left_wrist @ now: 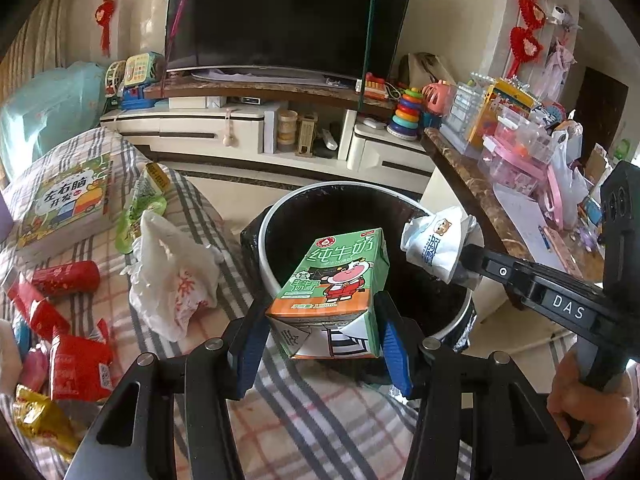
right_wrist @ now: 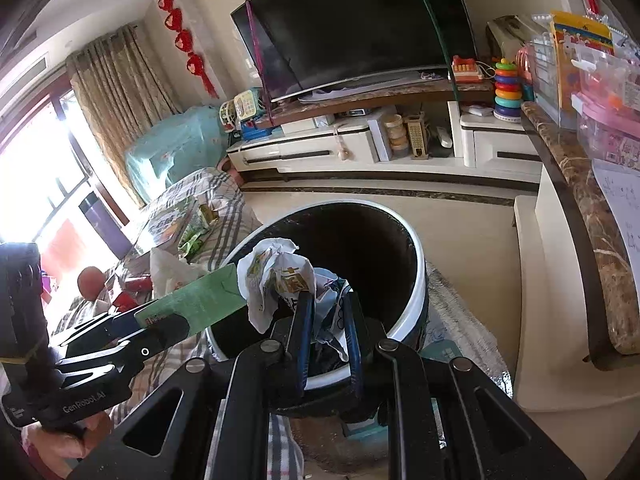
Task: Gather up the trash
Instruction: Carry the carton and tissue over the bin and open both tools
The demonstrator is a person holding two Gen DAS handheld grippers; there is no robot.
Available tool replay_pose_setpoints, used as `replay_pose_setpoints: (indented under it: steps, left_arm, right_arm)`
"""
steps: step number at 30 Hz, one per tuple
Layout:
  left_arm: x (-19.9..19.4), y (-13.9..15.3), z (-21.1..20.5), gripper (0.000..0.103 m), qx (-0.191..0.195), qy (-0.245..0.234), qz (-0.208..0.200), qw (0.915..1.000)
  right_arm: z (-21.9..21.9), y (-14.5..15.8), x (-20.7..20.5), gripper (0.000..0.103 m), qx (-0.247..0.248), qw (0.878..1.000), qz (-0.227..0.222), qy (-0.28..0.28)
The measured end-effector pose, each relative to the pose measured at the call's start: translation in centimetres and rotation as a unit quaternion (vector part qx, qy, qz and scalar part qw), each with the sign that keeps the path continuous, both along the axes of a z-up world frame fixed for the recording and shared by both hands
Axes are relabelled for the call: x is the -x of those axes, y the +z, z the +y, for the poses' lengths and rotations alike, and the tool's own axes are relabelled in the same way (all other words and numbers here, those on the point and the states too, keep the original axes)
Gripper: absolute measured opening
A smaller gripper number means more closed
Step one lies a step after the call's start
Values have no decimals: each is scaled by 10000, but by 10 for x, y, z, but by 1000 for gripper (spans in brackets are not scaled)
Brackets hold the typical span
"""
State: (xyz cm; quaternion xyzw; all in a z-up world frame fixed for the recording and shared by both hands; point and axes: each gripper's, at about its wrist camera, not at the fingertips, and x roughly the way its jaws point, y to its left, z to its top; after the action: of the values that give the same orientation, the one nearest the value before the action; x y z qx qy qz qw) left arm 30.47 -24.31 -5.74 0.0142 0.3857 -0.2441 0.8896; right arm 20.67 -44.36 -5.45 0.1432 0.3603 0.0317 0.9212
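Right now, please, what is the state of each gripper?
Left gripper: closed on the green milk carton.
Right gripper: closed on the crumpled white wrapper.

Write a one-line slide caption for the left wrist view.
Left gripper holds a green milk carton over the black bin; right gripper brings crumpled wrapper.
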Motion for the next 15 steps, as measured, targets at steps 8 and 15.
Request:
replay_pose_setpoints:
  steps: [8,15]
  left_arm:
    - [-11,-1,-8,50,-41,-20,-10,10000]
    - [-22,-5,-20,51,-87,-102,32,9999]
  right_arm:
    - [-2,-5,-9,16,7,9999,130,-24]
    - [-2,-7,-17,17,55,9997,221,-23]
